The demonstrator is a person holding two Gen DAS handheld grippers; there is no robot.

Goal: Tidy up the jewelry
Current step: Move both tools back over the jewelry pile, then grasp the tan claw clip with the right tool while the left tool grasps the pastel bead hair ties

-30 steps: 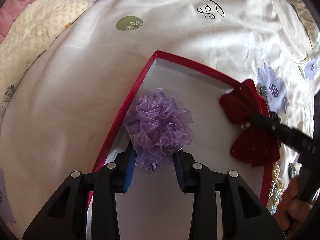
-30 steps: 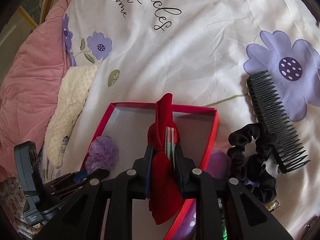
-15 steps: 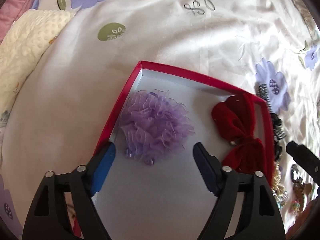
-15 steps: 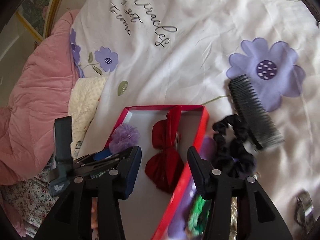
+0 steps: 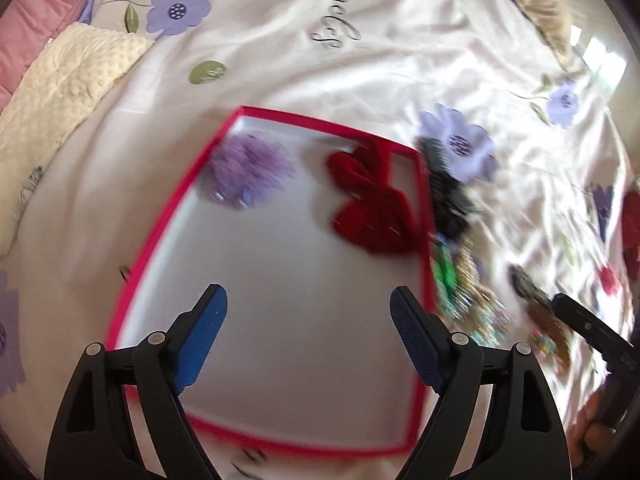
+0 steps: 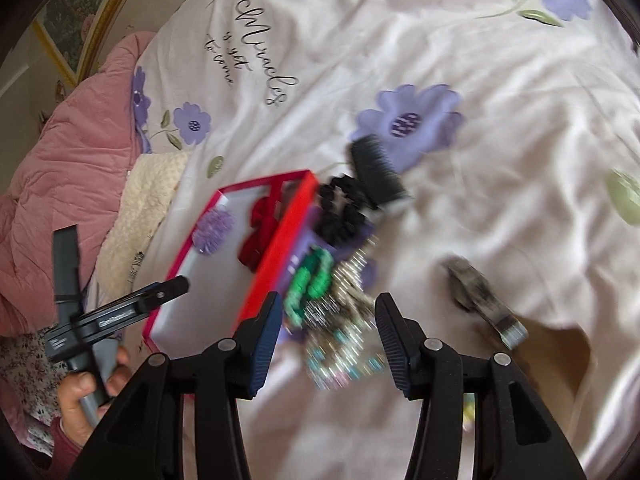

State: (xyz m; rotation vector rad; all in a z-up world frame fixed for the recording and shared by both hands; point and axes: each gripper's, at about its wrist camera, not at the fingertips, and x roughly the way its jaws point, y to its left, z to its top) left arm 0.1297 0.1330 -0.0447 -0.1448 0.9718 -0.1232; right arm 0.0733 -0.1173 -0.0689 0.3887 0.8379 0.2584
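Both grippers, left (image 5: 304,332) and right (image 6: 326,340), have just opened and pulled back empty, leaving purple flower (image 5: 250,172) and red bow (image 5: 370,204) inside the red box (image 5: 168,216); next I judge the sparkly jewelry pile (image 6: 340,320) beside that box needs grasping.
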